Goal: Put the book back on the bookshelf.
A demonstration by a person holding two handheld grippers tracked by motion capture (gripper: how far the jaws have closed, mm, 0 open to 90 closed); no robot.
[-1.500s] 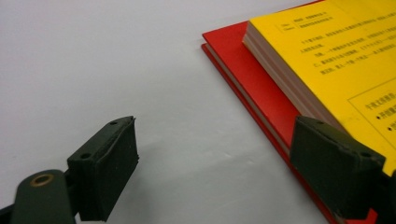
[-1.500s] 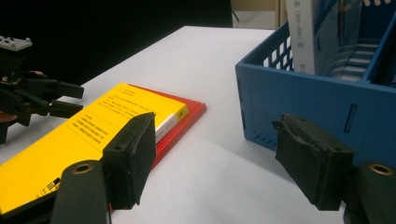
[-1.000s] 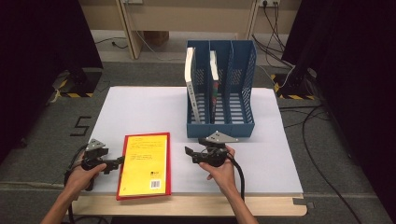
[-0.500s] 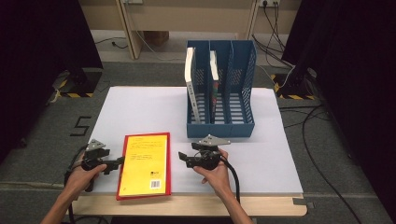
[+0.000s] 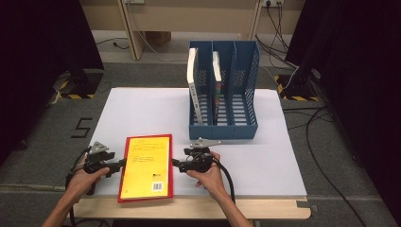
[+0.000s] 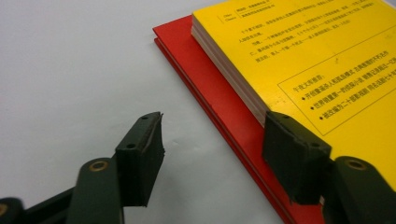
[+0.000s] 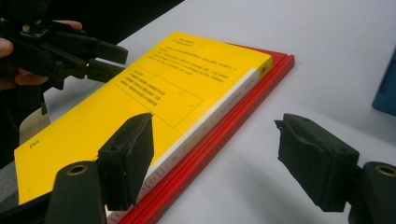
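Two grippers flank the yellow book (image 5: 145, 166), which lies flat on its wider red folder (image 5: 126, 166) near the front edge of the white table (image 5: 265, 156). We see the left gripper (image 5: 119, 163) at the book's left edge, where its jaws have just been closing; in the left gripper view one pad (image 6: 295, 161) lies on the yellow cover and the other (image 6: 142, 156) stands over bare table, so we cannot tell whether they press. We see the right gripper (image 5: 176, 163) just beside the right edge, its jaws apart and holding nothing; one pad (image 7: 126, 158) overlaps the cover. We note that the book's long axis runs from the person toward the blue file rack (image 5: 246, 127). Both forearms enter from below, each gripper held level and pointed inward.
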